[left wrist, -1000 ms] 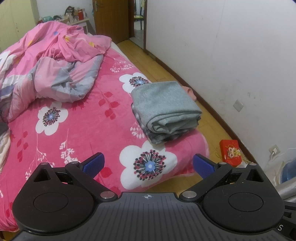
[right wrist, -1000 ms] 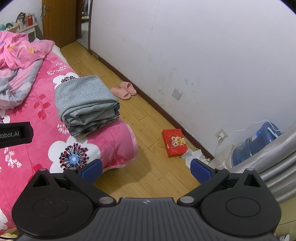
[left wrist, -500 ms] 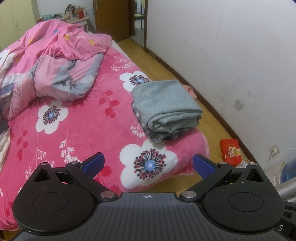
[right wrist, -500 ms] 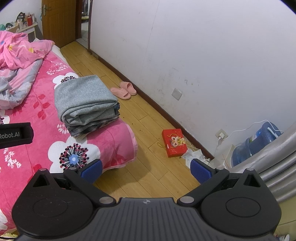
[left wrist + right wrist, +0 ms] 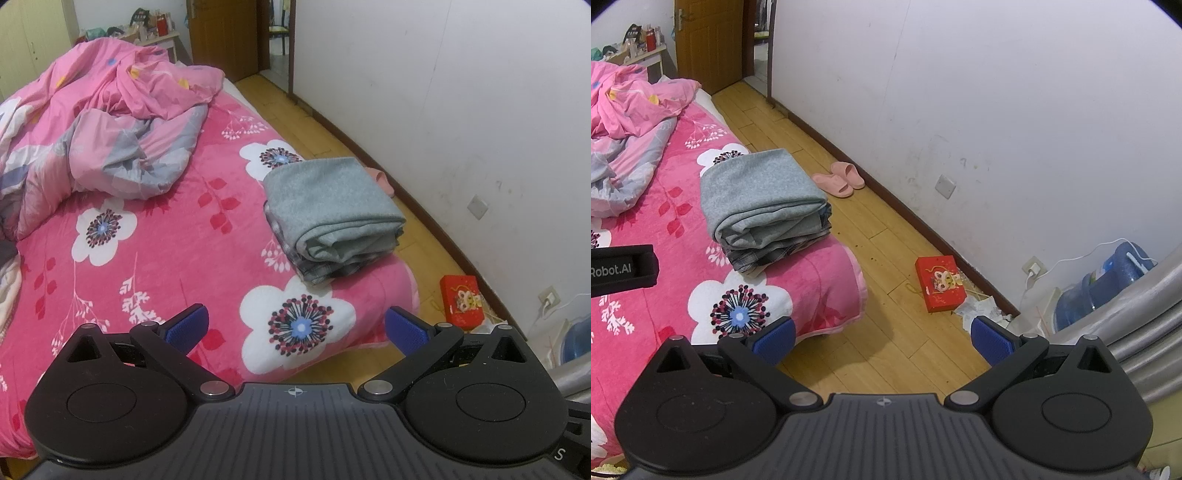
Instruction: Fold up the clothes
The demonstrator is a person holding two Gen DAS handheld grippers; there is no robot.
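**Folded stack at the bed's corner, both grippers empty**

The stack (image 5: 332, 218) lies on the bed (image 5: 177, 258) near its foot-end corner, close to the edge by the wall: a grey garment folded on top, a plaid one under it, edges showing at the near side. The left hand-held gripper (image 5: 295, 328) has its jaws wide apart and holds nothing, well short of the stack. The right hand-held gripper (image 5: 882, 334) is likewise spread and empty, out over the floor (image 5: 886, 332) beside the bed.

The cloth looks soft, light and limp; it should sag and slide layer on layer if lifted by one point. The best hold is likely low on the rounded fold edge (image 5: 768, 225), pinching all layers together, or one gripper at each end so the stack keeps its shape.

A crumpled quilt (image 5: 110, 136) fills the far part of the bed, well apart from the stack. On the floor are slippers (image 5: 840, 179), a red box (image 5: 940, 282) and a water bottle (image 5: 1104, 280) by the wall. Nothing blocks the reach, but the stack sits near the drop, so a push could send it off.
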